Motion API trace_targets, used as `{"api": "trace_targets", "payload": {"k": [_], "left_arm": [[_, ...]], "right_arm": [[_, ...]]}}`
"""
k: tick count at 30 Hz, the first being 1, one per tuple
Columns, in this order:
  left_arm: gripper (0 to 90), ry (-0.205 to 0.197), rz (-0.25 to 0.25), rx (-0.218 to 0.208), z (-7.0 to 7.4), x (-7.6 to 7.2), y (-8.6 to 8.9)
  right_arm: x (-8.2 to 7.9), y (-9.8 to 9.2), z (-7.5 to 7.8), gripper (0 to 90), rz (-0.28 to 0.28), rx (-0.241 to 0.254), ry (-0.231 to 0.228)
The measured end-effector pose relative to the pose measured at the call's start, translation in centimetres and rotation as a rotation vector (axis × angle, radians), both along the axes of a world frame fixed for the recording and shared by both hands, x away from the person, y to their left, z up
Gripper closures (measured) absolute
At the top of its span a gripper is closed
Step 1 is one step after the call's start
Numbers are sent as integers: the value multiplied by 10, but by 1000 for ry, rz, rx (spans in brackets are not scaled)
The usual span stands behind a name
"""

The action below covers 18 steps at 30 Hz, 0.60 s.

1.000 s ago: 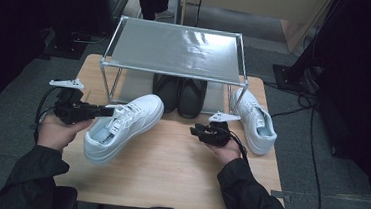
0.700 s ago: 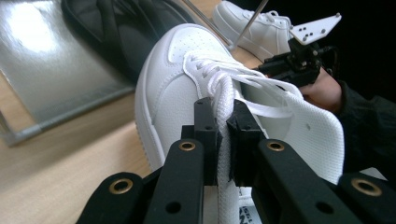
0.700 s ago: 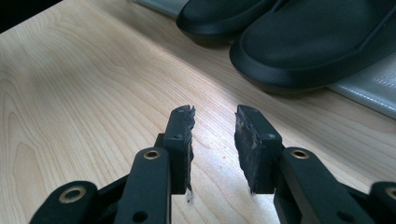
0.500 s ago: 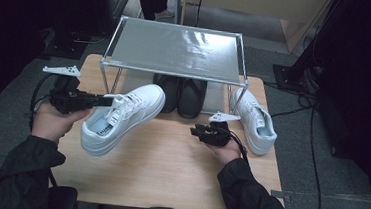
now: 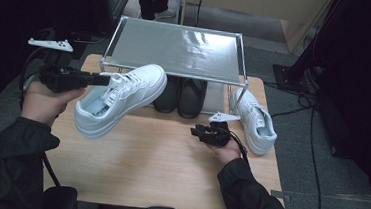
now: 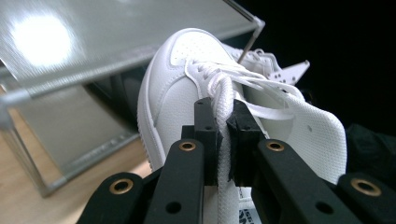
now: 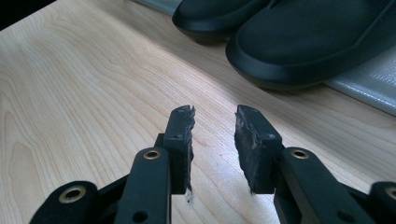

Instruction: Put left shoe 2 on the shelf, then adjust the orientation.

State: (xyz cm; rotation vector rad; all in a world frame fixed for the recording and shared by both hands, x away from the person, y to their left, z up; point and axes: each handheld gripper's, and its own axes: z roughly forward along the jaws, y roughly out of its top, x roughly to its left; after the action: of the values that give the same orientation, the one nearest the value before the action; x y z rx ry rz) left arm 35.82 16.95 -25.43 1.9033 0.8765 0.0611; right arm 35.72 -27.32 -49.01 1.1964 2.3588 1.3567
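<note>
My left gripper (image 5: 100,79) is shut on the tongue and laces of a white sneaker (image 5: 118,99), which hangs tilted above the left part of the wooden table (image 5: 158,167). In the left gripper view the pads of that gripper (image 6: 223,122) pinch the tongue of the white sneaker (image 6: 187,79), toe pointing at the metal rack (image 6: 70,46). A second white sneaker (image 5: 255,120) lies on the table at the right. My right gripper (image 5: 197,132) rests low on the table beside it, open, and in its own view the right gripper (image 7: 214,122) has nothing between its jaws.
A metal rack (image 5: 178,48) with a grey shelf stands at the table's back. A pair of black shoes (image 5: 180,95) sits under it, seen close in the right gripper view as black shoes (image 7: 289,32). A person stands behind the rack. Cables trail on the floor at right.
My left hand has lifted the white sneaker off the table, and it now hangs higher and nearer the rack's shelf. The right gripper has stayed in place.
</note>
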Motion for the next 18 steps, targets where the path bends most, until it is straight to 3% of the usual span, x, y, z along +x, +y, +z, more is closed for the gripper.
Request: {"api": "trace_targets", "payload": {"k": [8,18], "left_arm": [[851,-16,38,-2,26,25,-7],[852,-11,87,7,35,68,-26]], "right_arm": [[-1,-1,0,669,1,-2,-2],[-2,-3,1,669,-5,-4,-1]]}}
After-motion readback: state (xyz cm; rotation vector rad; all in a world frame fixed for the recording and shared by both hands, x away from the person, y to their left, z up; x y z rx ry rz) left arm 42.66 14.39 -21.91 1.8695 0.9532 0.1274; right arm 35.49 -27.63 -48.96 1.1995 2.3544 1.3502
